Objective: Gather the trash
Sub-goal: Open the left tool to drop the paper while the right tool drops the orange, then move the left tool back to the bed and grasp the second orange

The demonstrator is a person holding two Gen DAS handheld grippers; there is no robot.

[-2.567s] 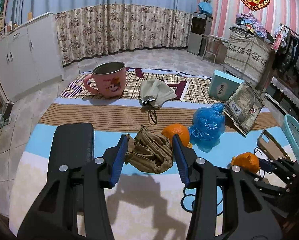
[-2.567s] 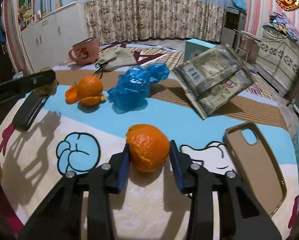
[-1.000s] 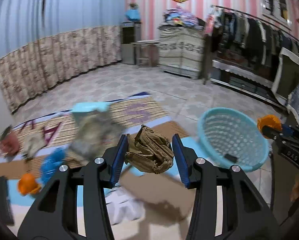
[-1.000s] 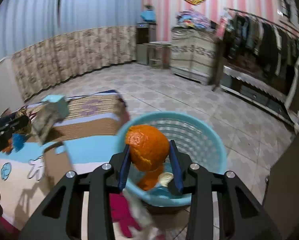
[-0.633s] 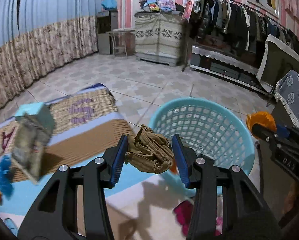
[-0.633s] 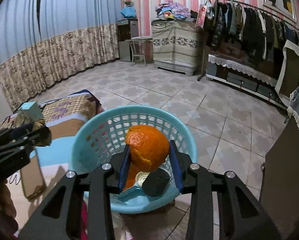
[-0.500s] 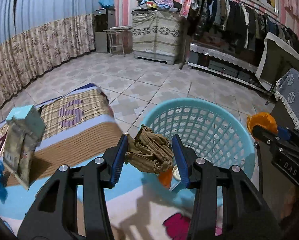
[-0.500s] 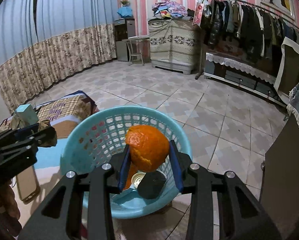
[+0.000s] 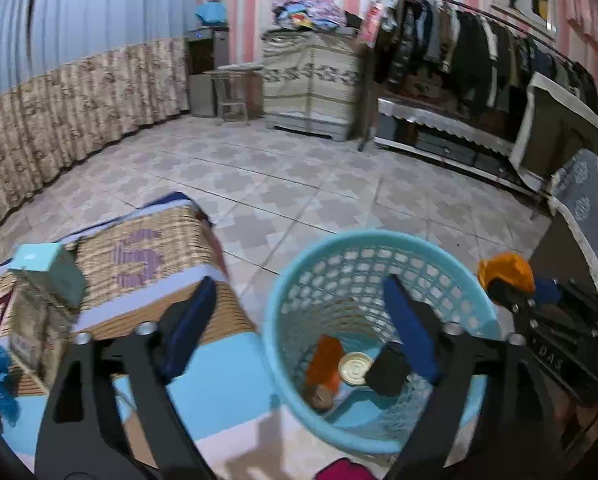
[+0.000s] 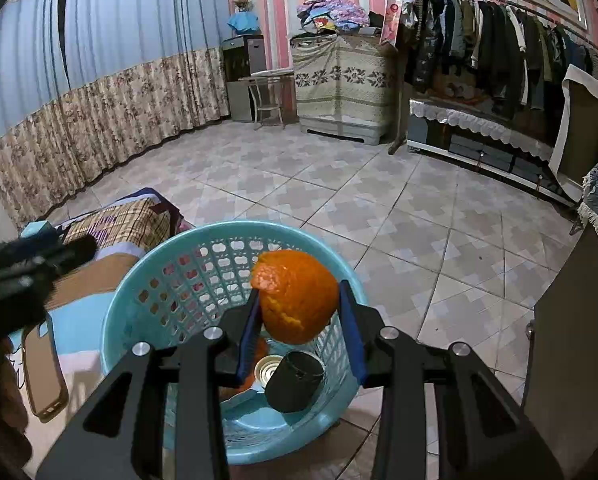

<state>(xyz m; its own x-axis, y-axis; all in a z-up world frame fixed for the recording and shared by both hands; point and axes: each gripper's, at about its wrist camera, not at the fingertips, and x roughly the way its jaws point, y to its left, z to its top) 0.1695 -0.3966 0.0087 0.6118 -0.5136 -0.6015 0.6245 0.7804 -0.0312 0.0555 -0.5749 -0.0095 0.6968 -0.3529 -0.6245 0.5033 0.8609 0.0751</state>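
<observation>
Two grippers hang over the blue basket point(image 10: 235, 240), and only one carries anything. Your right gripper point(image 10: 299, 320) has its jaws pinching the orange peel point(image 10: 297, 296) (a hollow, torn shell, so it should fall lightly), and in the right wrist view the peel sits directly above the basket's open mouth, well inside the rim, with a black cup point(image 10: 295, 380) and a round tin lid point(image 10: 269, 364) lying on the basket floor beneath it. That vertical line is what the next move turns on: the peel is over the middle, not the edge, so parting the jaws ought to drop it straight in. Your left gripper point(image 9: 299, 328) has its jaws spreading wide with nothing between them; through the gap you see the basket point(image 9: 379, 240) interior, where a brown wad point(image 9: 319, 396) lies beside more orange scrap point(image 9: 325, 364). The basket stands on the floor point(image 10: 379, 208) at the end of the mat point(image 9: 203, 384), where other litter remains, blurred, near the left edge.
</observation>
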